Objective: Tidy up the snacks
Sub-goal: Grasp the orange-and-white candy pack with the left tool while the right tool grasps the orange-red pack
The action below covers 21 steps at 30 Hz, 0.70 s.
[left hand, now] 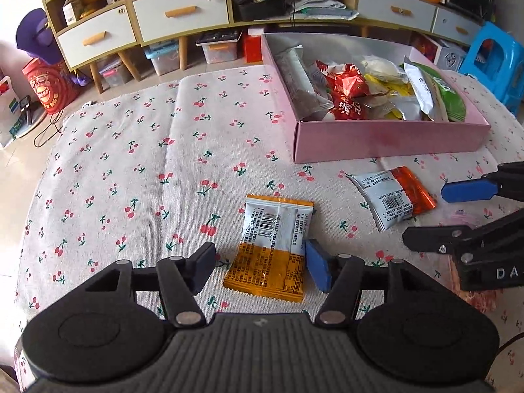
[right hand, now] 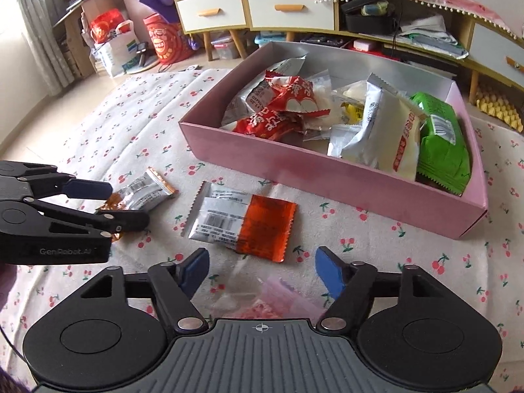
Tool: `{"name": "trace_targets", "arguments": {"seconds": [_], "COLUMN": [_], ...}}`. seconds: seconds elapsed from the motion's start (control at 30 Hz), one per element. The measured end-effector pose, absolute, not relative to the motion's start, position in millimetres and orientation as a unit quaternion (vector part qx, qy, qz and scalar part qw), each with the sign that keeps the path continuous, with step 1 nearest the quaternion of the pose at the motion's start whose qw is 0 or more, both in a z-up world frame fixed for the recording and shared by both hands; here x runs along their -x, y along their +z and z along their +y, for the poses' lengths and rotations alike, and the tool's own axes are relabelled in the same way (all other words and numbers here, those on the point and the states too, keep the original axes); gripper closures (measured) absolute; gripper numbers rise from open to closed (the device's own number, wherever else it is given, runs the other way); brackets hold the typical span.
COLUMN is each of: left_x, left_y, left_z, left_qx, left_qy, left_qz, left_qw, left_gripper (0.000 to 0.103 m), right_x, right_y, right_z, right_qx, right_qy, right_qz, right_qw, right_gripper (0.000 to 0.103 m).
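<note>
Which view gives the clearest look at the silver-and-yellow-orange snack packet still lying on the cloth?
The left wrist view: the silver-and-yellow-orange snack packet lies whole, barcode up, between the left gripper's open jaws. In the right wrist view that packet appears small and side-on, partly hidden behind the left gripper.

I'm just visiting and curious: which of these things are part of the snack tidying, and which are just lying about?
Part of the job:
- yellow-orange packet
- red-orange packet
- pink box of snacks
- left gripper, right gripper

Just lying about:
- cherry tablecloth
- blue stool
- drawer cabinet
</note>
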State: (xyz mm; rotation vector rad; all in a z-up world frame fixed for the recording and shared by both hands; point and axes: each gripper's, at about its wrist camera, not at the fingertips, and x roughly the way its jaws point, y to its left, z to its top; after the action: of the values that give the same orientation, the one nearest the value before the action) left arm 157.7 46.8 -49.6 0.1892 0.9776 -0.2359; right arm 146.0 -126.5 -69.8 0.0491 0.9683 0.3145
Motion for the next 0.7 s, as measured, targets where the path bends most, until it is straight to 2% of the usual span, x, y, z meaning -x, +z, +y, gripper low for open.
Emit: {"name": "trace_targets", "arguments": {"seconds": [0.07, 0.17, 0.37, 0.5, 0.57, 0.7], "left_x": [-159.6, -163.4, -163.4, -161.4, -163.7, -165.1], "left_y": [-48.8, -49.1, -49.0, -48.4, -48.6, -48.0], "left_z": [48.9, 50.2, 53.3, 55.9, 56.1, 56.9], "left_qx": [-0.077, -0.062, -0.051, -0.045, -0.043, -0.036], "left_qy": [-0.105, -0.094, -0.083, -0.078, -0.073, -0.065], "left_qz": [0.477, 0.488, 0.493, 0.495, 0.496, 0.5], "left_qw": [0.869, 0.866, 0.864, 0.864, 0.864, 0.863], "left_gripper": [0.044, 0.043, 0.047, 0.049, 0.05, 0.052], "right_x": [-146.9, -151.4, -163.5, -163.2, -162.3, -156.3], "right_y": [-68.0, -66.4, -68.4, -71.5, -73.1, -74.7], "right_z": [-122.6, -115.1, -112.7, -106.2, -100.3, -90.3], "right_qx": [-0.043, -0.068, -0.115, -0.095, -0.069, -0.018], "right_qy": [0.157, 0.142, 0.088, 0.073, 0.069, 0.064], "right_qz": [0.469, 0.476, 0.476, 0.463, 0.457, 0.45], "right_qw": [0.868, 0.865, 0.867, 0.878, 0.884, 0.891], "right_gripper": [0.02, 0.02, 0.02, 0.02, 0.021, 0.034]}}
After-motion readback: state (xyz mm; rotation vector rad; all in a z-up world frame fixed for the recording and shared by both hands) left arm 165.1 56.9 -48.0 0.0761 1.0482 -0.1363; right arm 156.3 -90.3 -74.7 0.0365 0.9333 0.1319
